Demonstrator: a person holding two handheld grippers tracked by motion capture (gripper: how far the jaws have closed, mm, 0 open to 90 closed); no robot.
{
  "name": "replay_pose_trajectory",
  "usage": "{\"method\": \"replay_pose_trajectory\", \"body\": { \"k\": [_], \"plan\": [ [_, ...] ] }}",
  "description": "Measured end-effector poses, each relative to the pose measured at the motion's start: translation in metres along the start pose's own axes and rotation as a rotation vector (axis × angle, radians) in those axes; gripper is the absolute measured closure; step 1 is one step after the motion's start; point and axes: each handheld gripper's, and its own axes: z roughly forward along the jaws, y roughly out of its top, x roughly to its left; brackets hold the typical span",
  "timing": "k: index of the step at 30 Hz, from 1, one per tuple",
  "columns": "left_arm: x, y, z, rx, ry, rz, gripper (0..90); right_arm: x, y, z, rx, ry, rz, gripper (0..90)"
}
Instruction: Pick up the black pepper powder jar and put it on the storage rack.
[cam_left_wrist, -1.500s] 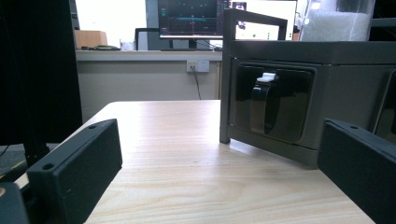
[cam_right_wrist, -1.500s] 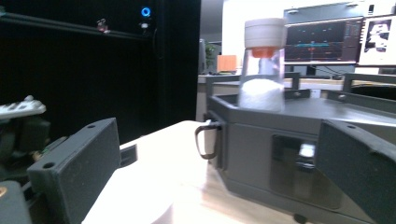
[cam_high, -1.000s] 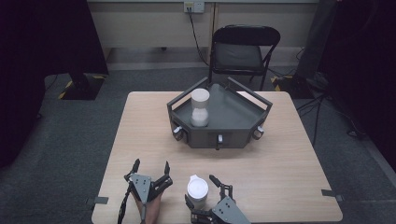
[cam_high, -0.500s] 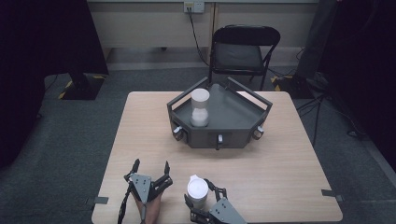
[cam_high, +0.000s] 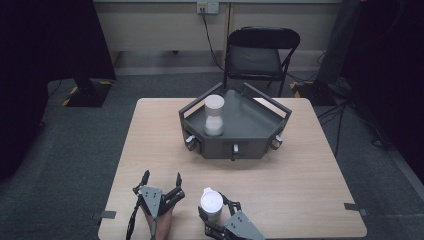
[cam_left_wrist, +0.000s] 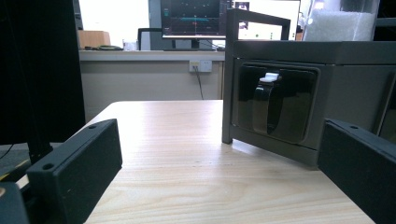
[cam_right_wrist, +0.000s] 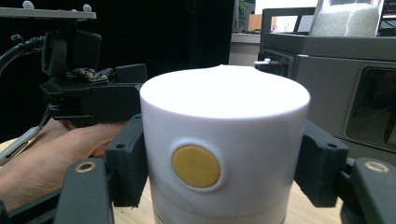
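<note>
A white cylindrical container with a round yellow spot stands near the table's front edge. My right gripper is shut on it, one pad pressed against each side. To its left my left gripper rests open on the table with nothing between its jaws, and it also appears in the right gripper view with the hand that holds it. A dark grey tray sits at the table's far middle. In it stands a clear jar of white grains.
In the left gripper view the tray's corner post and a latch on its side wall are straight ahead across bare wood. A black folding chair stands behind the table. Dark curtains hang on both sides.
My right gripper has slid left and forward around the white container and its jaws now press on it. The left gripper has stayed where it was.
</note>
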Motion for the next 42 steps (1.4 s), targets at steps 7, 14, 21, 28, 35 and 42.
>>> {"method": "replay_pose_trajectory", "body": {
  "k": [7, 14, 21, 28, 35, 42],
  "plan": [
    [0.000, 0.000, 0.000, 0.000, 0.002, 0.000, 0.0, 0.000, 0.003, 0.001, 0.009, 0.002, -0.008, 29.6],
    [-0.001, 0.000, 0.000, -0.001, 0.005, -0.001, 0.0, 0.000, 0.006, 0.001, 0.022, 0.006, -0.006, 29.7],
    [-0.001, 0.000, 0.000, -0.001, 0.005, 0.000, 0.0, -0.002, 0.009, 0.001, 0.026, 0.018, 0.003, 29.7],
    [-0.001, 0.000, 0.000, -0.001, 0.005, 0.000, 0.0, -0.006, 0.012, -0.001, 0.023, 0.021, 0.006, 29.8],
    [-0.001, 0.000, 0.000, -0.001, 0.005, 0.000, 0.0, -0.011, 0.016, -0.001, 0.021, 0.023, 0.009, 29.8],
    [-0.001, 0.000, 0.000, -0.001, 0.005, 0.000, 0.0, -0.017, 0.020, -0.002, 0.020, 0.030, 0.010, 29.8]
  ]
}}
